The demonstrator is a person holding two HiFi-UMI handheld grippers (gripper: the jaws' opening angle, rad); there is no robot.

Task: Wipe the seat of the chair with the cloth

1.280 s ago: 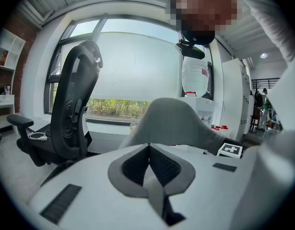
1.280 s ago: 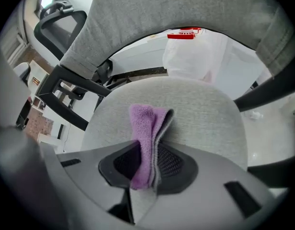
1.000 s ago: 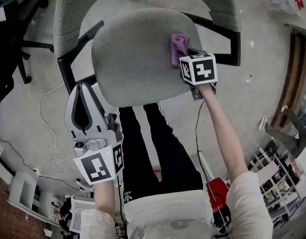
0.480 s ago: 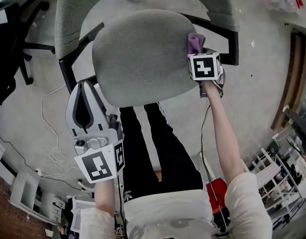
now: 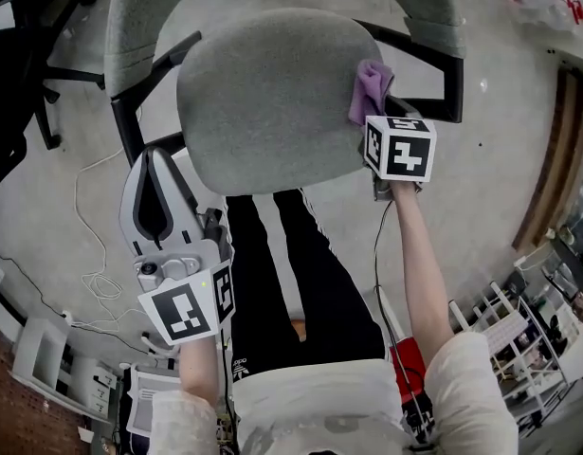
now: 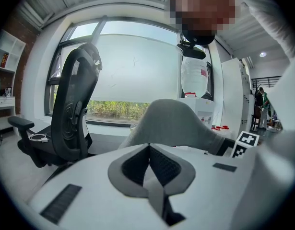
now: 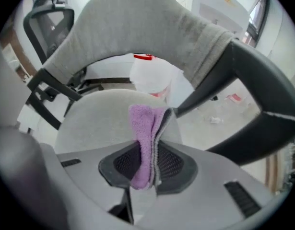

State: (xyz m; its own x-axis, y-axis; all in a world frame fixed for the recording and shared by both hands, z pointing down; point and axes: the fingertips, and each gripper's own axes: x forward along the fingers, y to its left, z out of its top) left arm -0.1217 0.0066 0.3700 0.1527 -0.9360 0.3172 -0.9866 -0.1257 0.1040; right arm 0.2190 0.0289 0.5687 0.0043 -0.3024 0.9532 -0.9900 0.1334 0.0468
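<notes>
The grey padded chair seat (image 5: 267, 93) fills the upper middle of the head view. A folded purple cloth (image 5: 369, 89) rests at the seat's right edge, and my right gripper (image 5: 378, 126) is shut on it. In the right gripper view the cloth (image 7: 146, 143) stands pinched between the jaws, in front of the seat (image 7: 97, 116) and the grey backrest (image 7: 137, 25). My left gripper (image 5: 158, 173) hangs low at the left, off the seat beside the person's leg, jaws shut with nothing between them (image 6: 149, 164).
Black armrests (image 5: 419, 60) flank the seat; the right one (image 7: 253, 99) lies close to my right gripper. A black office chair (image 6: 73, 114) stands at the left. Cables (image 5: 92, 282) trail on the concrete floor. Shelving (image 5: 523, 335) is at the lower right.
My right gripper has slid the purple cloth rightwards across the seat to its right edge. The left gripper has stayed almost still.
</notes>
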